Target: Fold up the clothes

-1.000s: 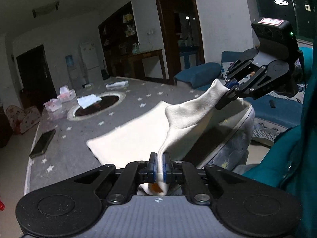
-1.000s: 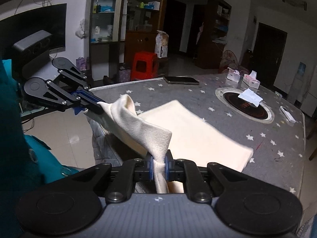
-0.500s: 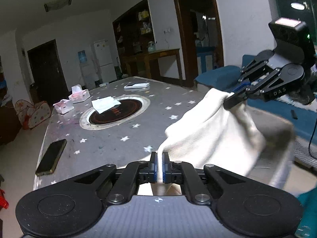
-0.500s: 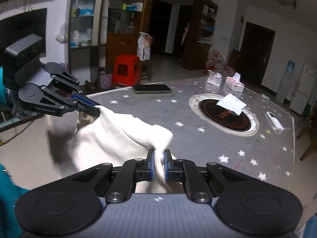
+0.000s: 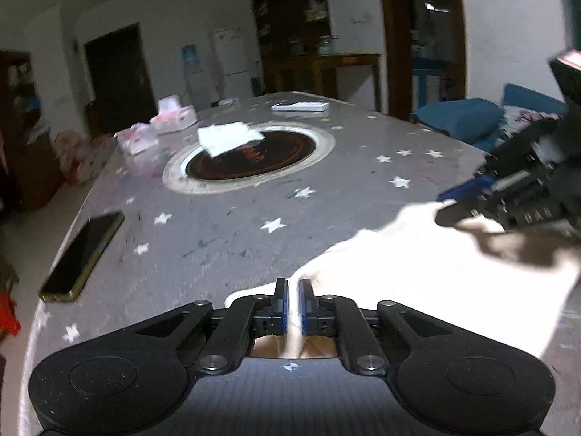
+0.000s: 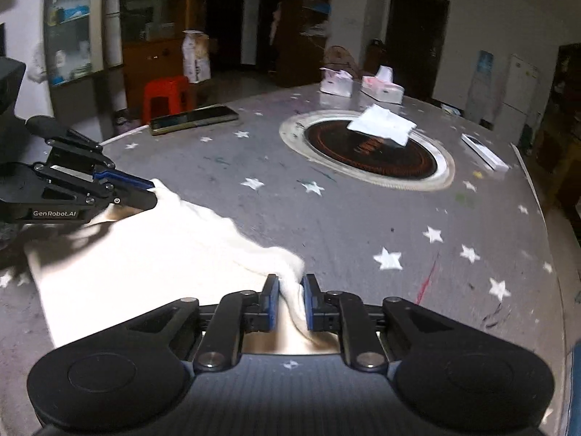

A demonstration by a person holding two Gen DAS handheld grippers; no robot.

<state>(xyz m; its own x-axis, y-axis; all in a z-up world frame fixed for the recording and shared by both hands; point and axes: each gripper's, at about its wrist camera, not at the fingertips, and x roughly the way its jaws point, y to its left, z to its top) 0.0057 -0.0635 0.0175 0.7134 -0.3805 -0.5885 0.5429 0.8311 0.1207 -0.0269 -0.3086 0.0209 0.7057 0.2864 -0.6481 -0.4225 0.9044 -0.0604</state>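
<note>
A cream-white garment (image 5: 417,272) lies folded over on the grey star-patterned table (image 5: 254,196). My left gripper (image 5: 293,290) is shut on one corner of it, low over the table. My right gripper (image 6: 289,287) is shut on the other corner, its jaws a little apart around a thick bunch of cloth. The garment (image 6: 145,250) stretches between them. The right gripper shows at the right of the left wrist view (image 5: 461,196); the left gripper shows at the left of the right wrist view (image 6: 145,190).
A round dark burner (image 5: 250,152) with a white cloth (image 5: 228,138) on it sits mid-table. A phone (image 5: 83,254) lies near the left edge. Tissue boxes (image 5: 174,116) and a remote (image 5: 301,106) lie at the far side. A red stool (image 6: 165,94) stands beyond the table.
Both grippers have carried the garment's held edge forward and down over the table. The cloth, earlier lifted and hanging off the near edge, now lies folded flat on the tabletop.
</note>
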